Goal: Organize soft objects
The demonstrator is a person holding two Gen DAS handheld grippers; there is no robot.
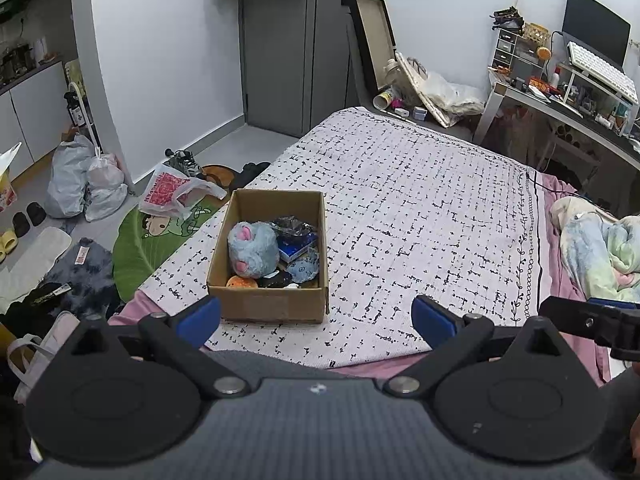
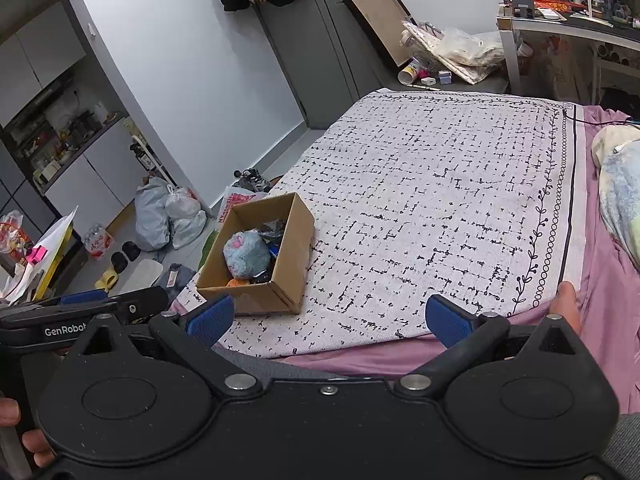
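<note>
An open cardboard box (image 1: 266,304) sits near the left edge of the bed; it also shows in the right wrist view (image 2: 296,248). Inside lie a blue plush toy (image 1: 252,248) with pink patches, an orange soft toy (image 1: 240,282), a dark plastic bag (image 1: 292,226) and other small items. The plush also shows in the right wrist view (image 2: 246,254). My left gripper (image 1: 316,318) is open and empty, just short of the box. My right gripper (image 2: 328,316) is open and empty, to the right of the box and nearer than it.
A white blanket with black marks (image 1: 420,208) covers the bed over a pink sheet (image 2: 600,280). A bundled pastel quilt (image 1: 600,248) lies at the right. Bags, shoes and clothes litter the floor (image 1: 80,192) to the left. A cluttered desk (image 1: 568,92) stands at the far right.
</note>
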